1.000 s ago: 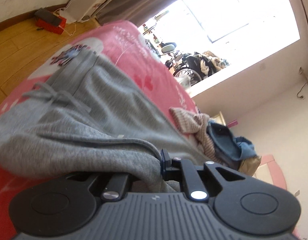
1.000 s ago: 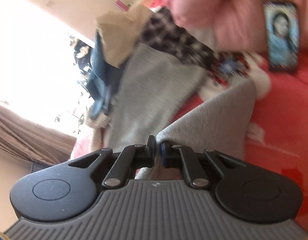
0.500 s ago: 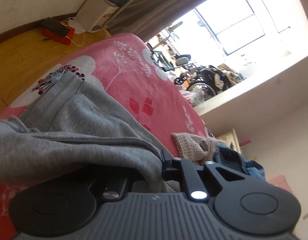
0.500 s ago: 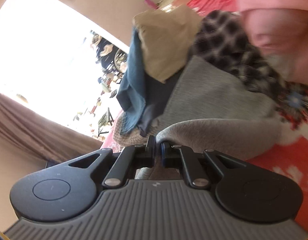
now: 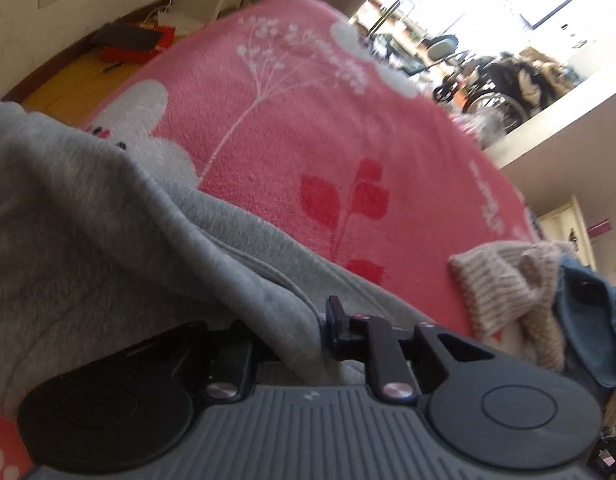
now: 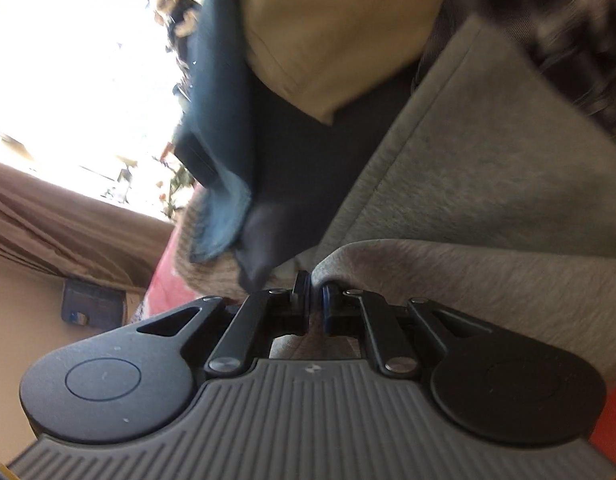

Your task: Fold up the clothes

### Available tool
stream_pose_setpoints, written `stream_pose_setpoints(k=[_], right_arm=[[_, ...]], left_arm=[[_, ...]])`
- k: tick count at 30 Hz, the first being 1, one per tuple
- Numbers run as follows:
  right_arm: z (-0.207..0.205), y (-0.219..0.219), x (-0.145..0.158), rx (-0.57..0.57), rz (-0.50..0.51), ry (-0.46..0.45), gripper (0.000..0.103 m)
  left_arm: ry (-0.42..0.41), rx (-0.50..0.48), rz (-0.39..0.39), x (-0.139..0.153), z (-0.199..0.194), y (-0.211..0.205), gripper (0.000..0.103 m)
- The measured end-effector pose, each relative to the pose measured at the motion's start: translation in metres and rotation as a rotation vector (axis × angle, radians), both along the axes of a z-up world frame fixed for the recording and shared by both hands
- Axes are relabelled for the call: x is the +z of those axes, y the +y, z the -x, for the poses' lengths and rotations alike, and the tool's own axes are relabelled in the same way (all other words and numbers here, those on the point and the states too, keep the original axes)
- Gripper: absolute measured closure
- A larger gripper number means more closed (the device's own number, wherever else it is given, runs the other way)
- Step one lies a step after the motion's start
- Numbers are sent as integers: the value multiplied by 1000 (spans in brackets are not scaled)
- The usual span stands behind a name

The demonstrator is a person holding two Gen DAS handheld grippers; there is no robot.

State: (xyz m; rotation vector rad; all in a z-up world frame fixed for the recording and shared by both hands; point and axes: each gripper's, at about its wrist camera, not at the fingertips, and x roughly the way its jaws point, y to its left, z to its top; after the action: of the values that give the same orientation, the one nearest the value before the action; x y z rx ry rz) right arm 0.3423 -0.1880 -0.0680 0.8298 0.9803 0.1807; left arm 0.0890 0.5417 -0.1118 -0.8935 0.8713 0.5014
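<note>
- Two claws in view, one per wrist camera, both gripping the same grey sweatpants [image 5: 88, 248] on a bed.
- Left claw [image 5: 304, 324]: a thick fold of the grey fabric sits between its jaws, and the near finger is hidden under the cloth; the jaws have just been opening a little, with the fabric between them and touching the visible pad. Hold looks loose.
- Right claw [image 6: 315, 300]: jaws narrow, nearly together, pinching a grey edge [image 6: 447, 276] that curls off toward 3 o'clock.
- Sweatpants lie across the pink blanket [image 5: 308, 128], bunched at 9 o'clock in the left view, flat panel at 2 o'clock in the right view.
- Blanket has white tree print and red leaves [image 5: 347, 200].
- Striped knit piece [image 5: 503, 284] at 3 o'clock in the left view, touching a blue garment [image 5: 587, 320] beside it.
- Right view: tan cloth [image 6: 327, 32] at 12 o'clock, dark blue cloth [image 6: 220, 120] at 10 o'clock, checked fabric [image 6: 567, 32] at 1 o'clock, blurred.
- Red box [image 5: 132, 44] on the wood floor at 11 o'clock, left view.
- Bright window [image 5: 527, 8] at 1 o'clock.
</note>
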Motion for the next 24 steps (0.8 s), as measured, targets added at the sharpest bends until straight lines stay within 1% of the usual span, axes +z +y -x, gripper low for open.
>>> stream_pose_setpoints(k=[1, 2, 4, 5, 6, 7, 8, 9, 10, 11, 12, 13, 15, 17, 19, 21, 24], right_arm=[[-8, 1, -8, 11, -17, 19, 95], [-16, 1, -16, 21, -35, 38, 94], [-29, -1, -27, 21, -77, 79, 92], [-34, -4, -32, 21, -118, 102, 85], [-39, -7, -37, 27, -170, 129, 72], [-44, -11, -42, 28, -239, 158, 65], [-48, -15, -48, 26, -311, 187, 52], [-51, -20, -55, 10, -395, 216, 41], [-51, -23, -62, -7, -458, 243, 36], [-50, -26, -66, -25, -492, 269, 31], [-48, -28, -70, -39, -519, 292, 30], [-45, -29, -67, -33, -511, 296, 28], [-37, -27, -56, 4, -474, 282, 17], [-29, -26, -43, 38, -435, 265, 12], [-23, -28, -31, 54, -414, 255, 10], [-15, -31, -22, 51, -416, 243, 10], [13, -36, -5, 43, -458, 221, 10]], left_arm=[[-5, 11, 17, -5, -3, 4, 74], [-21, 29, 35, -7, -4, 7, 72], [-80, 82, 100, -11, -2, 17, 60], [-128, 119, 147, -13, 1, 22, 57], [-182, 161, 195, -15, 5, 28, 55], [-232, 213, 257, -21, 9, 34, 50], [-273, 272, 330, -28, 14, 40, 48], [-300, 326, 392, -36, 18, 44, 47], [-304, 367, 432, -42, 21, 45, 49], [-304, 385, 441, -43, 24, 44, 49], [-304, 386, 431, -41, 26, 41, 49], [-313, 378, 421, -37, 29, 39, 48], [-349, 342, 407, -25, 34, 34, 46], [-382, 324, 415, -12, 39, 35, 44], [-398, 323, 432, -1, 44, 37, 43], [-407, 341, 449, 13, 58, 36, 43], [-420, 341, 423, 45, 89, 25, 44]])
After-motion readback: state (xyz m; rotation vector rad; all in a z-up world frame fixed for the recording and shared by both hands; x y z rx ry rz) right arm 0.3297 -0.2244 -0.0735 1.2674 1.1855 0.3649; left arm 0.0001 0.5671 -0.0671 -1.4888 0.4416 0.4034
